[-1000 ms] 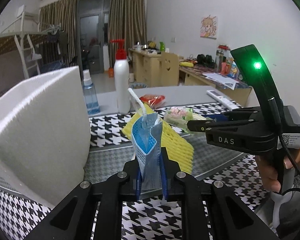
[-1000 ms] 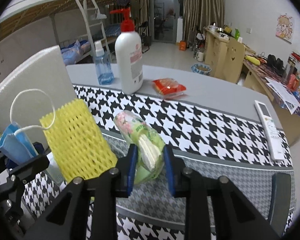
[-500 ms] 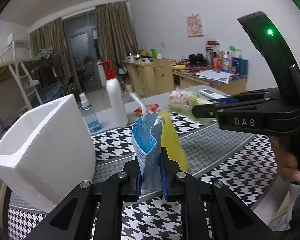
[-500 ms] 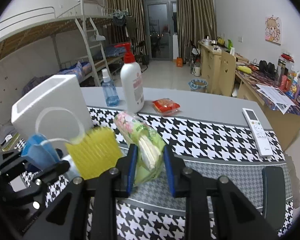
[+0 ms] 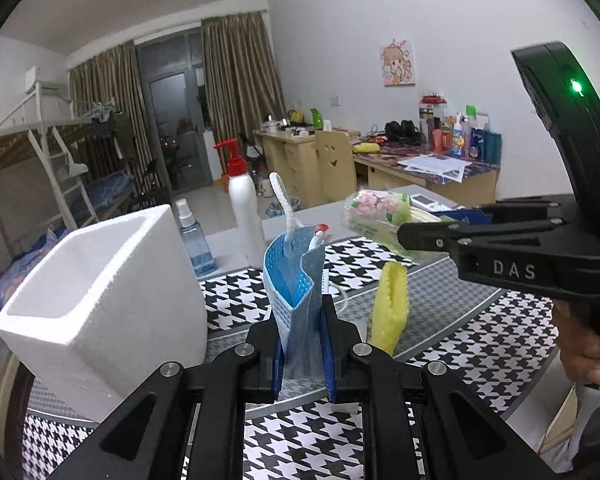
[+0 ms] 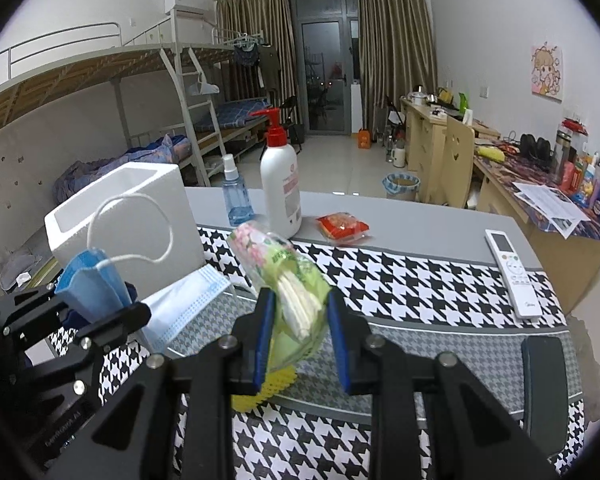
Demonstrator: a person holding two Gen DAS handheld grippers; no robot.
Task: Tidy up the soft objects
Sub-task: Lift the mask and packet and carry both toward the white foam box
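- The left gripper [image 5: 302,344] is clamped on a folded blue pleated face mask [image 5: 296,280], which stands upright between the blue pads, its white ear loop sticking up.
- The right gripper [image 6: 300,332] is squeezing a soft green plastic tissue pack with pink flowers [image 6: 288,276], long axis running forward along the fingers, held clear above the cloth.
- Just beside the left gripper, to its left, sits the white foam box [image 5: 100,292], open mouth facing up and empty as far as can be seen (that looks like the drop spot).
- The key relation: the box lies left of both grippers and the left one is plainly nearer, so the mask probably goes in first; the tissue pack has to cross over the left gripper's side.
- Under the right gripper a yellow foam mesh sleeve [image 5: 390,312] stands on edge, and a second pale blue mask [image 6: 188,304] lies flat on the houndstooth tablecloth [image 6: 420,276].
- Further back: a white pump bottle with a red top [image 6: 281,184], a small blue spray bottle [image 6: 234,196], a red snack packet [image 6: 342,226] and a white remote [image 6: 512,272].
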